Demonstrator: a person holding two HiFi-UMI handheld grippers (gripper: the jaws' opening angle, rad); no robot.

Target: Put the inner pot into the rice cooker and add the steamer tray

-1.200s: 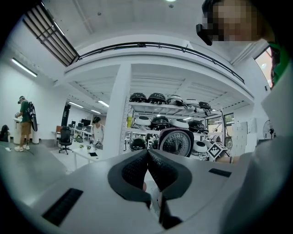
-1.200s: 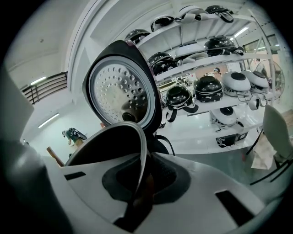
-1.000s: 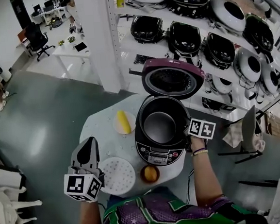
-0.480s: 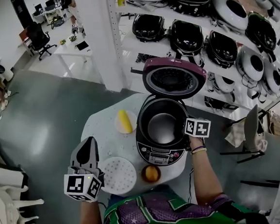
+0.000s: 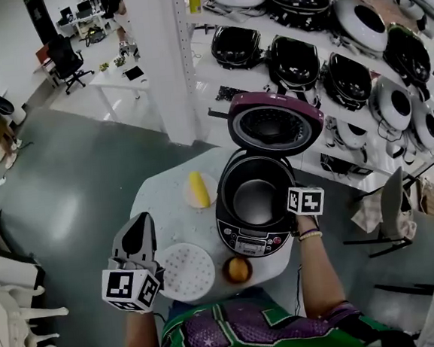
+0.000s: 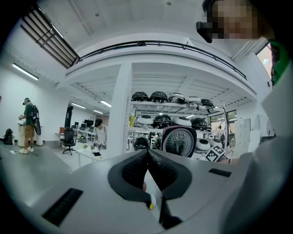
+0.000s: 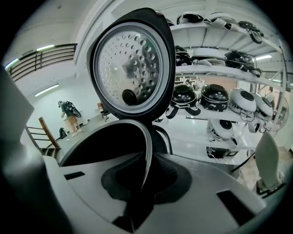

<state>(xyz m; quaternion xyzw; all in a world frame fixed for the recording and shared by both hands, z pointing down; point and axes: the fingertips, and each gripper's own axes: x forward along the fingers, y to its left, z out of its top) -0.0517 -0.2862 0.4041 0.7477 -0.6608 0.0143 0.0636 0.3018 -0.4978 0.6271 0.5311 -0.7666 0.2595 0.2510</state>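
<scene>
The right gripper (image 7: pixel 143 183) is pinching the thin rim of the inner pot (image 5: pixel 255 200) — stiff, slick, likely weighty metal — while the left gripper (image 6: pixel 147 170) is hovering clenched and empty near the light steamer tray (image 5: pixel 185 272).

The person is wearing a loose green shirt with purple patterned panels (image 5: pixel 238 329), and two thin pale bands (image 5: pixel 310 235) are circling the right wrist. The light-grey plastic left gripper (image 5: pixel 136 220) is showing a smooth shell tapering to a wedge, and a white cube printed with black square markers (image 5: pixel 131 288) is sitting at its back end. The right gripper (image 7: pixel 146 160) is wearing the same grey shell and a matching marker cube (image 5: pixel 306 200). Black dimpled rubber fingers (image 6: pixel 132 171) are lining each nose, and dark rectangular slots (image 6: pixel 62 206) are cutting into the shell's flat faces.
</scene>
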